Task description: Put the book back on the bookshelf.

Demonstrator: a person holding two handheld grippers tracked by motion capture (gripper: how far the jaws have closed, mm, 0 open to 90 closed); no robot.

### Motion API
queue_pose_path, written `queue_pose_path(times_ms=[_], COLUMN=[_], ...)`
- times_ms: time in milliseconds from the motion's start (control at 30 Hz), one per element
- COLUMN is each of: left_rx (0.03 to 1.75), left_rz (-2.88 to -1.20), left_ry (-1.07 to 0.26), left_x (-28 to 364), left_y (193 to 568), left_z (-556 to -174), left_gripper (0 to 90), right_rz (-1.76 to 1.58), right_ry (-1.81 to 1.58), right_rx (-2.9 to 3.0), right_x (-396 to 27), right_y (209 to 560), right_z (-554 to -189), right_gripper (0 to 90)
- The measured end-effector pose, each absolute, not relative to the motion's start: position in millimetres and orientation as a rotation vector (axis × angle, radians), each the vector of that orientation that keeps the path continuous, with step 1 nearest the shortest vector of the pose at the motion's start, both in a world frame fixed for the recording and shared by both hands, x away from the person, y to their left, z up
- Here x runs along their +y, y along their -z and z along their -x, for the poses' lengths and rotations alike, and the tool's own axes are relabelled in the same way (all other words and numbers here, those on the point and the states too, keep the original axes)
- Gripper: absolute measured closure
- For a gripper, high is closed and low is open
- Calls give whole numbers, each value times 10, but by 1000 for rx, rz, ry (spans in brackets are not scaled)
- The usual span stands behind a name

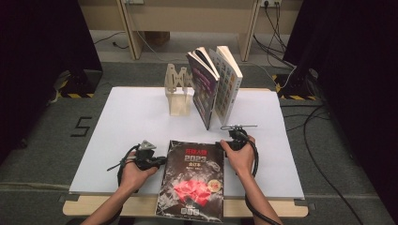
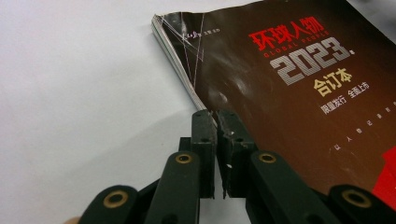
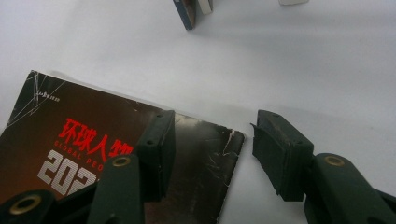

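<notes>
Two tools flank the black magazine (image 1: 191, 180), which lies flat at the near edge of the counter (image 1: 126, 122) with its bottom hanging over that edge. The left tool (image 2: 215, 116) has its jaws narrowed almost together at the magazine's left side; whether they pinch the cover's edge or just rest against it, I cannot tell. The right tool (image 3: 212, 140) stands wide, one jaw over the cover's far right corner, the other on bare counter. If the left tool has caught only a few pages, lifting could tear or bend them. A limp magazine may also sag or slide off the near edge. Carried carelessly, it could knock over the upright books (image 1: 215, 84) beside the wooden stand (image 1: 177, 89).
</notes>
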State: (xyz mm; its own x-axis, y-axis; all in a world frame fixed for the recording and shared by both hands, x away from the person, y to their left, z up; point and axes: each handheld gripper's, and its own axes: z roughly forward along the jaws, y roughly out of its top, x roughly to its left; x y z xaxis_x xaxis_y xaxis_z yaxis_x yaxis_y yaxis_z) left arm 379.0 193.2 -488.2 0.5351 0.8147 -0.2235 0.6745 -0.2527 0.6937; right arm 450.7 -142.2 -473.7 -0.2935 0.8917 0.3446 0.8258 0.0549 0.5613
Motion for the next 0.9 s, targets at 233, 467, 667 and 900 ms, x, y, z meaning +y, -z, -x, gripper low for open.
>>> queue_pose_path(times_ms=[233,467,667,900], left_rx=[1218,1191,1152,1166], left_rz=[-1971,-1919,-1973,-2016], left_ry=[-192,-234,-201,-183], left_x=[1991,2026,1919,1850], left_y=[4862,4700,4746,4842], left_z=[-3792,-3716,-3680,-3644], left_gripper=[779,713,676,675], right_rz=[-1816,-1806,-1816,-1855], right_ry=[-1061,-1051,-1058,-1093], right_rx=[2223,2226,2213,2206], right_x=[-1414,-1412,-1392,-1416], right_y=[4750,4755,4760,4758], right_z=[-4529,-4530,-4533,-4503], right_gripper=[488,492,488,499])
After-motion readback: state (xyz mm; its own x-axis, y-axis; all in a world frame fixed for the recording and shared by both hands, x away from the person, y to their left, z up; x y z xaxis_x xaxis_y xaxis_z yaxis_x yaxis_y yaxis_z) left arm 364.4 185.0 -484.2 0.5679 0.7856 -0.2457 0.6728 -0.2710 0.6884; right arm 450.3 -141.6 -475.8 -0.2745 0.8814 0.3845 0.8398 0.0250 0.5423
